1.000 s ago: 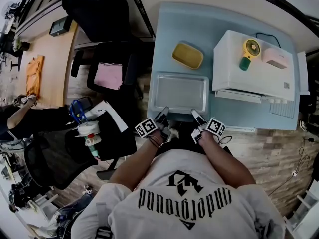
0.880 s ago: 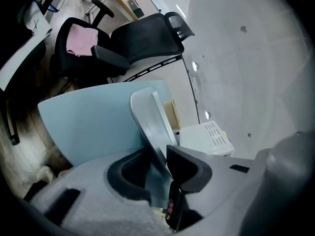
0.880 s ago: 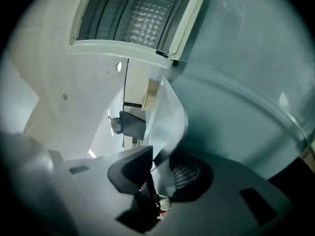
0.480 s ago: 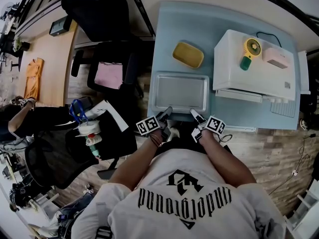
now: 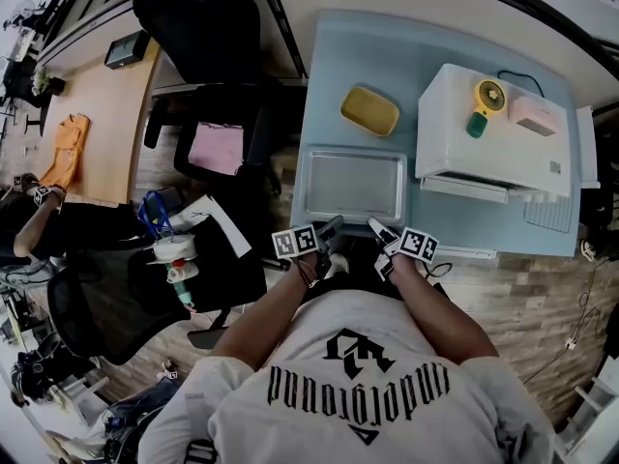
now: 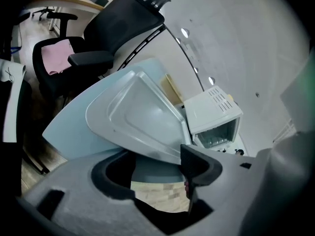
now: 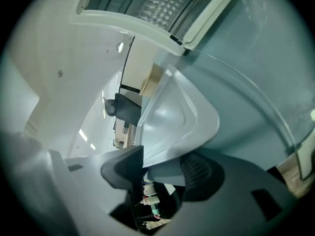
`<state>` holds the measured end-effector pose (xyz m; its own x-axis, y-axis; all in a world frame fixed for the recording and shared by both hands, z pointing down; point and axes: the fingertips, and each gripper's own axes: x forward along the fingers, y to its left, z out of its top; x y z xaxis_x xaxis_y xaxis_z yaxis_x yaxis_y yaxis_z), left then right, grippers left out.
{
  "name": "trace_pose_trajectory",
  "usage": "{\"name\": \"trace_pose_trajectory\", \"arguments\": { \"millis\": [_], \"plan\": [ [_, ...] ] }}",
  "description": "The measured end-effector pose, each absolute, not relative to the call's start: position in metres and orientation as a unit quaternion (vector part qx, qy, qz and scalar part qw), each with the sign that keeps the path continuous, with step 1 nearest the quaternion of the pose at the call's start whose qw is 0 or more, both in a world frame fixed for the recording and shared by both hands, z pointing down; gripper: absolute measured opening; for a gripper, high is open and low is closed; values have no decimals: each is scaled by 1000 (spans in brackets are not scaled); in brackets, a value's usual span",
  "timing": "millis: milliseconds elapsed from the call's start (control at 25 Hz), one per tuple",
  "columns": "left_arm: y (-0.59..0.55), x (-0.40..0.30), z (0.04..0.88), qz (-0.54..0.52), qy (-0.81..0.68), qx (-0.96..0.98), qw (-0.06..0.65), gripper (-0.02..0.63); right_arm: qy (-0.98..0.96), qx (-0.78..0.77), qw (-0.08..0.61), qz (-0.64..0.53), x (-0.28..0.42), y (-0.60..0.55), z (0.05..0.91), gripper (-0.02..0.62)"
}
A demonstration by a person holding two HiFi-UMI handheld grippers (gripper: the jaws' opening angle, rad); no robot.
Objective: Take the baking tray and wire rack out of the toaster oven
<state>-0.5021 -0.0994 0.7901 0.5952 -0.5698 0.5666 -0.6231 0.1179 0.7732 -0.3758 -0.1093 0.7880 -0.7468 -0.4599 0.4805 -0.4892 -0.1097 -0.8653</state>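
Observation:
The silver baking tray (image 5: 354, 184) lies flat on the pale blue table (image 5: 329, 75), left of the white toaster oven (image 5: 488, 124), whose door (image 5: 464, 188) hangs open. My left gripper (image 5: 332, 227) and right gripper (image 5: 375, 226) sit at the tray's near edge. In the left gripper view the tray (image 6: 142, 117) has its near rim between the jaws of the left gripper (image 6: 152, 166), which are opening, pads off it. In the right gripper view the tray (image 7: 172, 114) reaches in between the opening jaws of the right gripper (image 7: 162, 168), untouched. The oven's inside (image 6: 216, 134) is too small to make out.
A yellow dish (image 5: 369, 111) lies behind the tray. A small yellow fan (image 5: 486, 100) and a pink box (image 5: 537, 114) stand on top of the oven. Black office chairs (image 5: 208, 27) stand left of the table. The table's near edge is right under my grippers.
Both grippers' jaws have spread apart and let go of the tray's near rim. The left gripper has rolled and drawn back a little. The tray has stayed put on the table.

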Motion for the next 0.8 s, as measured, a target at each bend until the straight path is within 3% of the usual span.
{"name": "trace_pose_trajectory", "arguments": {
  "millis": [400,800],
  "plan": [
    [-76,-507,785,83,-441,675,585,324,-689,356,82,625,-379,-84,786,268],
    [-66,-515,762,87,-440,711,541,325,-721,369,79,581,-381,-72,764,262]
  ]
}}
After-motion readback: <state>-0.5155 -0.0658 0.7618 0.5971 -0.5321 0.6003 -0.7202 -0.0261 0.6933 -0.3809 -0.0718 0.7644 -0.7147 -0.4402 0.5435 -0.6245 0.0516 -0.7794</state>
